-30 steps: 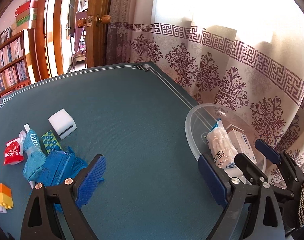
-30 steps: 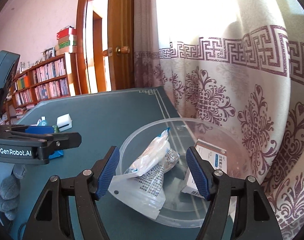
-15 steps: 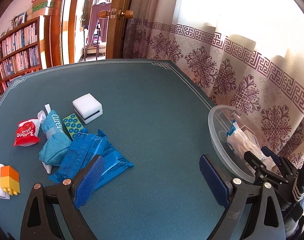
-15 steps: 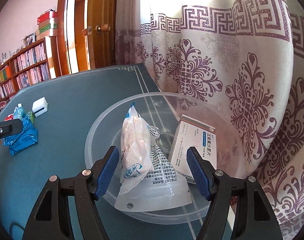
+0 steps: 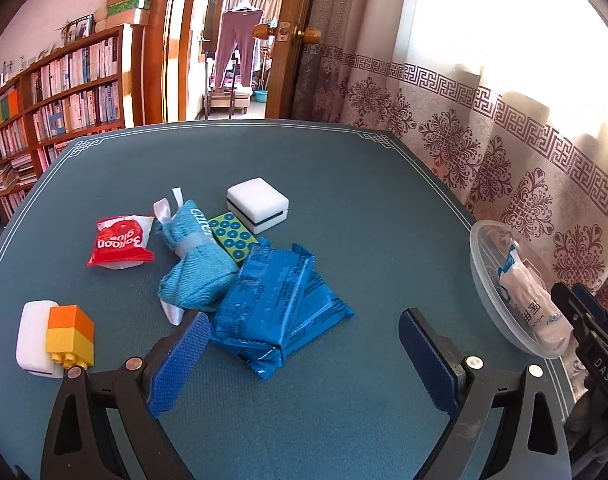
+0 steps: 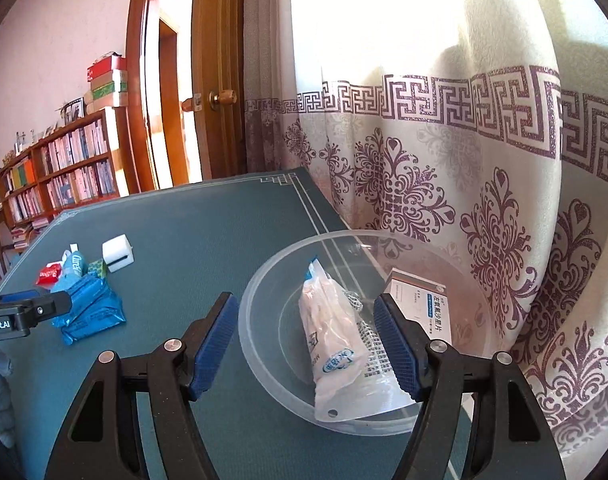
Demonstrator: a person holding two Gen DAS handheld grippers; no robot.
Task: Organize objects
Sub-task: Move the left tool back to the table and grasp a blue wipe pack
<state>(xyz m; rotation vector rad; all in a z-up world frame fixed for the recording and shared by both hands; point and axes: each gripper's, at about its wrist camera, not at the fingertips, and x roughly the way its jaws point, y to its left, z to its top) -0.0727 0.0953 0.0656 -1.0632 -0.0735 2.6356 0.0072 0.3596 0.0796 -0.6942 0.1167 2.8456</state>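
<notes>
So the left gripper [image 5: 299,356] is spread wide and empty, right in front of the blue packets [image 5: 275,304] on the green table [image 5: 364,208]. I'd come in low and pinch only the top packet across its short side, so the stack doesn't drag.

The right gripper [image 6: 306,344] is also wide open, holding nothing, parked over the clear bowl [image 6: 271,320] by the curtain.

Count: two things in the bowl, a white bag [image 6: 336,340] and a small box [image 6: 428,312]. Loose ones: blue packets (two, maybe three, hard to tell), one red packet [image 5: 119,242], one blue cloth bundle [image 5: 195,264].
</notes>
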